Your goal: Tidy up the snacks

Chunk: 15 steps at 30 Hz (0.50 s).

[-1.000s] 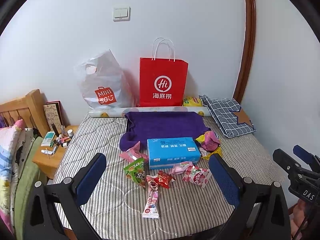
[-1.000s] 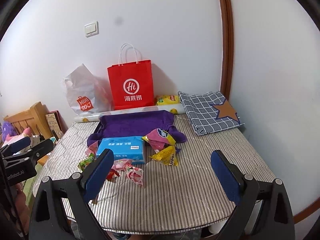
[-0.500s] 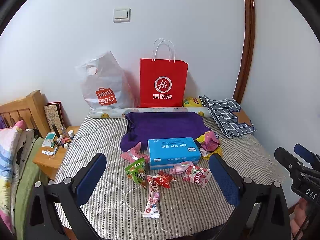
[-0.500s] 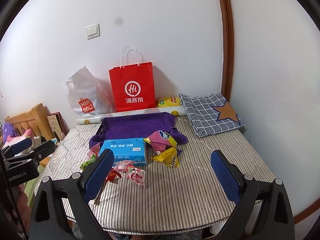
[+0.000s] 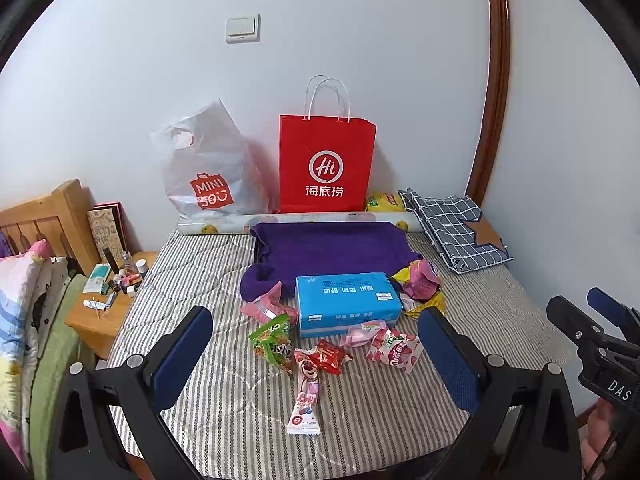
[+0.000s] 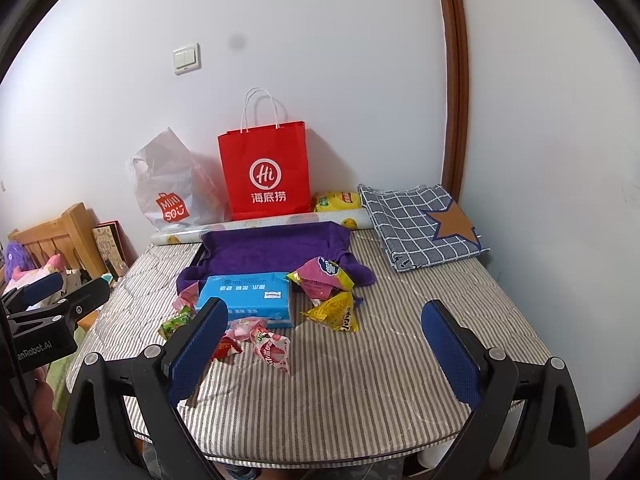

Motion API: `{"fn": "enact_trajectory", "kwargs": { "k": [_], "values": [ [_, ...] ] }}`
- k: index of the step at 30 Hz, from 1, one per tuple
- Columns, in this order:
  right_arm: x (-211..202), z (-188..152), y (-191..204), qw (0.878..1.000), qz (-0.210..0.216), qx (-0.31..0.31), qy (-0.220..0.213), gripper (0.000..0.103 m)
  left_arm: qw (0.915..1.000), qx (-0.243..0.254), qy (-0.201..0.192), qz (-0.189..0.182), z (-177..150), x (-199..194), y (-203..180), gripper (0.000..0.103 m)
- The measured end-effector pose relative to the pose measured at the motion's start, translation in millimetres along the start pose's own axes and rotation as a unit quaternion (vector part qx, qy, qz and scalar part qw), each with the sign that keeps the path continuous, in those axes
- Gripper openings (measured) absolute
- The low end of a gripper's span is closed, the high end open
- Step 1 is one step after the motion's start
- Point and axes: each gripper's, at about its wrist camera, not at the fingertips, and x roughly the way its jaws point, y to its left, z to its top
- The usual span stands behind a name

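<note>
The left gripper [image 5: 316, 354] hangs above the near edge of a striped mattress [image 5: 200, 264], its blue-padded jaws spread wide and holding nothing; the right gripper [image 6: 324, 346], further right, is equally wide open and empty. The snacks lie loose in a cluster at the middle of the mattress, around a blue tissue box [image 5: 347, 304]. From left to right: a pink wrapper [image 5: 264, 306] sits at the box's left corner, just in front of a purple towel [image 5: 328, 252]; a green packet [image 5: 274, 342] lies nearer the camera; a long pink bear-printed stick pack [image 5: 307, 392] points toward the near edge, touching a small red packet [image 5: 330, 356]; a crinkled pale pink wrapper [image 5: 362, 332] rests against the front of the box; a pink-and-white strawberry pouch [image 5: 394, 354] lies beside it. At the box's right end, a magenta bag [image 6: 324, 276] sits above a yellow packet [image 6: 336, 312]. All look light, thin and crinkly, probably slippery film that gives under pressure, with contents that may crush. The safest hold is likely a flat sealed end or a raised fold, pinched gently. The stick pack is probably best taken across its narrow middle. Against the back wall stand a white plastic bag [image 5: 204, 176] and a red paper bag [image 5: 326, 168].
</note>
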Motion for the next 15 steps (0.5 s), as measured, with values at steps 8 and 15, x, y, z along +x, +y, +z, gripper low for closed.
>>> {"fn": "enact_trajectory", "kwargs": {
  "k": [8,15],
  "values": [
    [0.8,-1.5,3.3,1.000,0.001,-0.001,0.000,0.097,1.0000,0.000,-0.001,0.000,-4.1,0.9,0.2,0.103],
    [2.7,-1.2,2.2,1.000,0.000,0.000,0.002,0.097,1.0000,0.002,-0.001,0.001,-5.0,1.1,0.4,0.103]
  ]
}}
